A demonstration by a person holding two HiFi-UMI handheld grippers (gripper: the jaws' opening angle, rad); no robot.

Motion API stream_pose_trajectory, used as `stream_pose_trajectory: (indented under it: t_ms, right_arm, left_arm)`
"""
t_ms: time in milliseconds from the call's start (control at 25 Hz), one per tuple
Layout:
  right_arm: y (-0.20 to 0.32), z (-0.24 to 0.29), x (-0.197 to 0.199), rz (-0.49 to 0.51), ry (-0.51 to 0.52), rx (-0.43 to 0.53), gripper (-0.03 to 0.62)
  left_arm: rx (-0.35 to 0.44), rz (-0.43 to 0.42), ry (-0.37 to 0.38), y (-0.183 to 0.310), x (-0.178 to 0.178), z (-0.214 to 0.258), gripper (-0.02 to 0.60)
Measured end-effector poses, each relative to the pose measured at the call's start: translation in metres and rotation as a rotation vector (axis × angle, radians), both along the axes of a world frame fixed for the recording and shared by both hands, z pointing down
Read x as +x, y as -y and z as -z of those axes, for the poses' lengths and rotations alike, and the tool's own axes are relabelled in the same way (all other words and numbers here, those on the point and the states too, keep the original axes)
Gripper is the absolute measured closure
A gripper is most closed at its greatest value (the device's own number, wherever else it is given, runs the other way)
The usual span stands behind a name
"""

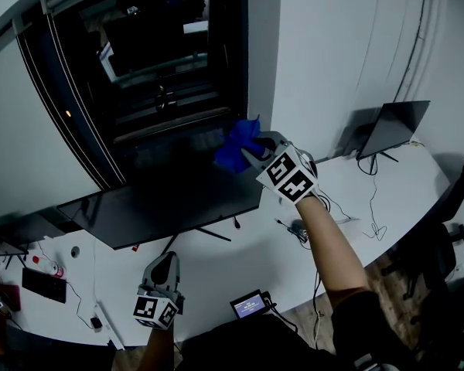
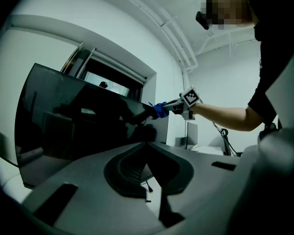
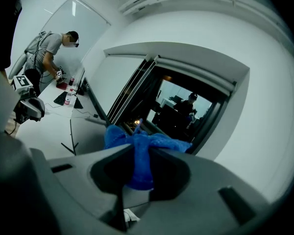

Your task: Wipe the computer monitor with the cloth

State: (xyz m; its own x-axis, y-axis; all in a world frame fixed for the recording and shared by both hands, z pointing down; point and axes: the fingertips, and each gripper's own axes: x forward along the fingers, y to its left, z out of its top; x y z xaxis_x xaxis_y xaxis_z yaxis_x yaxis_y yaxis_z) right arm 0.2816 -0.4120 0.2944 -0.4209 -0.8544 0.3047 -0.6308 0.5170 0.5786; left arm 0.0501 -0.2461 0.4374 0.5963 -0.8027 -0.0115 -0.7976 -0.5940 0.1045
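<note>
A wide dark monitor [image 1: 166, 203] stands on the white desk [image 1: 348, 199]. My right gripper [image 1: 249, 150] is raised at the monitor's upper right corner and is shut on a bunched blue cloth [image 1: 233, 147]. In the right gripper view the cloth [image 3: 139, 151] is pinched between the two jaws and bulges out ahead of them. My left gripper [image 1: 163, 261] hangs low before the desk's front edge, under the monitor, shut and empty. In the left gripper view the closed jaw tips [image 2: 146, 144] point at the dark screen [image 2: 73, 126], with the cloth [image 2: 160, 110] against the screen's upper right edge.
A dark window [image 1: 155, 68] lies behind the monitor. A second small monitor [image 1: 394, 126] stands at the desk's right, with cables [image 1: 363, 219] trailing from it. A keyboard [image 1: 45, 284] lies at the left, a small lit device [image 1: 250, 304] at the front edge. Another person [image 3: 49, 53] works far along the desk.
</note>
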Motion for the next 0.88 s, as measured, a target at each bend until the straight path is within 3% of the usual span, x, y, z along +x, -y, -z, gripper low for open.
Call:
stream_pose_trajectory:
  t_ms: [560,880]
  right_arm:
    - [0.005,-0.002,0.049,-0.044,0.186,-0.005,0.513]
    - [0.003,-0.004,0.073,-0.079,0.352,0.019,0.513]
  left_arm:
    - [-0.016,-0.006,0.021,0.009,0.01,-0.01,0.588]
    - [-0.027,-0.014,0.014,0.009,0.017,-0.015,0.588]
